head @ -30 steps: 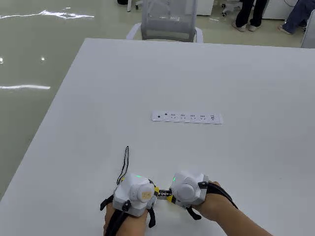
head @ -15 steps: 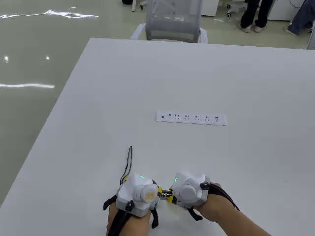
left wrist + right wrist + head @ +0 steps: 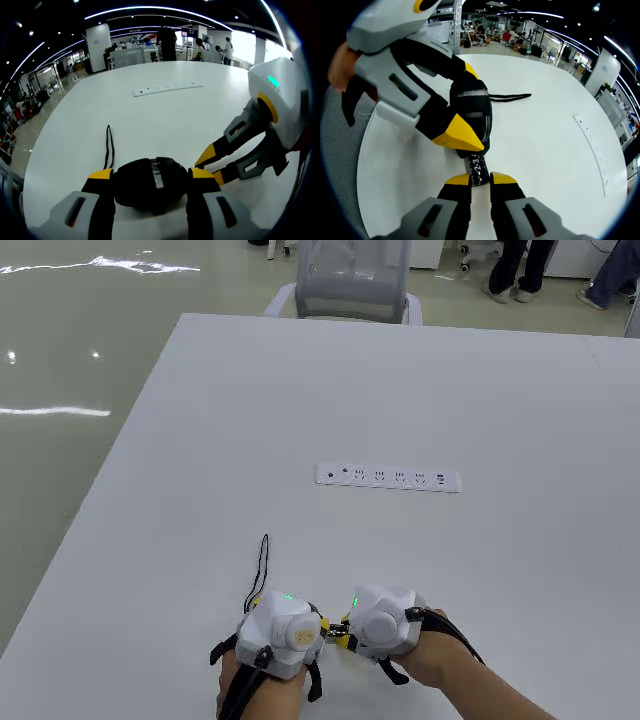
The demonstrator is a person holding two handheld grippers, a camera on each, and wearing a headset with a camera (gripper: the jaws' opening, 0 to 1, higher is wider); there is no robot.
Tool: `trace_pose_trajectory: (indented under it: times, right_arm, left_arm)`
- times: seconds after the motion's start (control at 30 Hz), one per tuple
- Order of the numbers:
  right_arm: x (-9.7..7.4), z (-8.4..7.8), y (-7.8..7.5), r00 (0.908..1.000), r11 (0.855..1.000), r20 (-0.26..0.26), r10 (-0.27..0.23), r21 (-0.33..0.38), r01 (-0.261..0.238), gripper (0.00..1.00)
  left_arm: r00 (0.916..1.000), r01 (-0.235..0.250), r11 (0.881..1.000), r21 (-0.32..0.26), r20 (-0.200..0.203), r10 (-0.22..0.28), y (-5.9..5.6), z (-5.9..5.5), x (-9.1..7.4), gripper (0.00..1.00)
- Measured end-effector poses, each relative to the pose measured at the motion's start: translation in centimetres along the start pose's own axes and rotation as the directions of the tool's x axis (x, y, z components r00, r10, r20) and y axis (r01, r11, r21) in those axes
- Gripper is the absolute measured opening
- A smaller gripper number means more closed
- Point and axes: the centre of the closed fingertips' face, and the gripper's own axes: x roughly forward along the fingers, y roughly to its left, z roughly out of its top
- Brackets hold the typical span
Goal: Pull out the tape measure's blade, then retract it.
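Tape measure (image 3: 150, 182) sits at the worktop's (image 3: 400, 390) near edge in my left gripper (image 3: 151, 175), blade (image 3: 477, 170) reaching right into my right gripper (image 3: 480, 178); power strip (image 3: 388, 478) lies well behind.

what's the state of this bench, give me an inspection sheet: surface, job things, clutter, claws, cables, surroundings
surface: white table, flat and even
job's things: black tape measure resting on the table; a short length of blade is out; its black strap trails away across the table
clutter: white power strip lying flat mid-table
claws: left claw shut on the tape measure's case; right claw shut on the blade near its tip
cables: nothing seen
surroundings: grey chair at the far edge, glossy floor, people's legs beyond
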Motion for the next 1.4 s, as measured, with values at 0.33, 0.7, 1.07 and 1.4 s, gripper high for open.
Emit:
trace_pose_trajectory:
  times: [0.33,0.7,1.07,1.4]
  right_arm:
    - [0.5,0.2,0.0,0.9999,1.000,-0.001,0.013,-0.002,-0.013,0.12]
    - [0.7,0.4,0.0,0.9996,1.000,0.012,0.024,0.005,-0.024,0.12]
    - [0.8,0.7,0.1,0.9987,0.997,0.044,0.028,0.074,-0.031,0.11]
    - [1.0,1.0,0.2,0.9986,0.997,0.042,0.032,0.075,-0.035,0.11]
  left_arm:
    - [1.0000,0.002,1.000,-0.001,-0.002,-0.002,0.0,0.0,0.0,0.53]
    - [1.0000,0.003,1.000,-0.003,-0.001,-0.003,0.0,0.0,0.0,0.53]
    - [0.9999,0.011,1.000,-0.022,0.008,-0.011,0.1,0.2,0.1,0.53]
    - [0.9999,0.011,1.000,-0.028,0.007,-0.011,0.1,0.2,0.2,0.53]
